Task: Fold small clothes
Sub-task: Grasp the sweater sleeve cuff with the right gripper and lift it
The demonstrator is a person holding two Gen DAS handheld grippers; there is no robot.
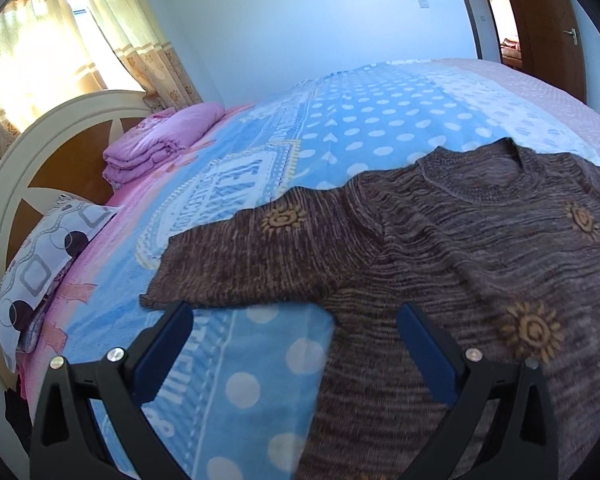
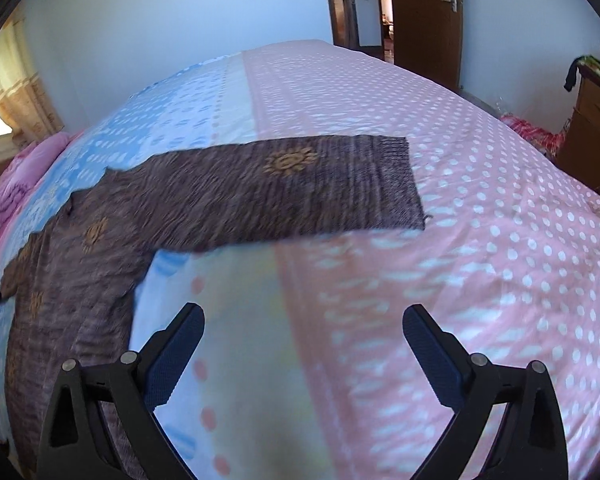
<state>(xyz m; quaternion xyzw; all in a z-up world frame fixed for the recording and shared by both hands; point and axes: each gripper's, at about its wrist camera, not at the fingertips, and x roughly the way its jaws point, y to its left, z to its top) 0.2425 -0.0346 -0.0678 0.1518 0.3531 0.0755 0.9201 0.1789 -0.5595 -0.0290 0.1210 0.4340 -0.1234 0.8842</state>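
A brown knitted sweater (image 1: 452,248) with yellow sun motifs lies flat on the bed, neckline at the far side. Its left sleeve (image 1: 244,256) stretches out toward the headboard. My left gripper (image 1: 296,320) hovers open just short of that sleeve and the sweater's side edge, nothing between its fingers. In the right wrist view the sweater's other sleeve (image 2: 300,188) reaches right across the sheet, with the body (image 2: 72,300) at the left. My right gripper (image 2: 304,320) is open over bare sheet, below that sleeve and right of the body.
The bed carries a blue dotted sheet (image 1: 340,128) and a pink dotted sheet (image 2: 480,240). A folded pink quilt (image 1: 160,144) and a patterned pillow (image 1: 48,260) lie by the headboard (image 1: 24,152). A wooden cabinet (image 2: 592,132) stands at the right.
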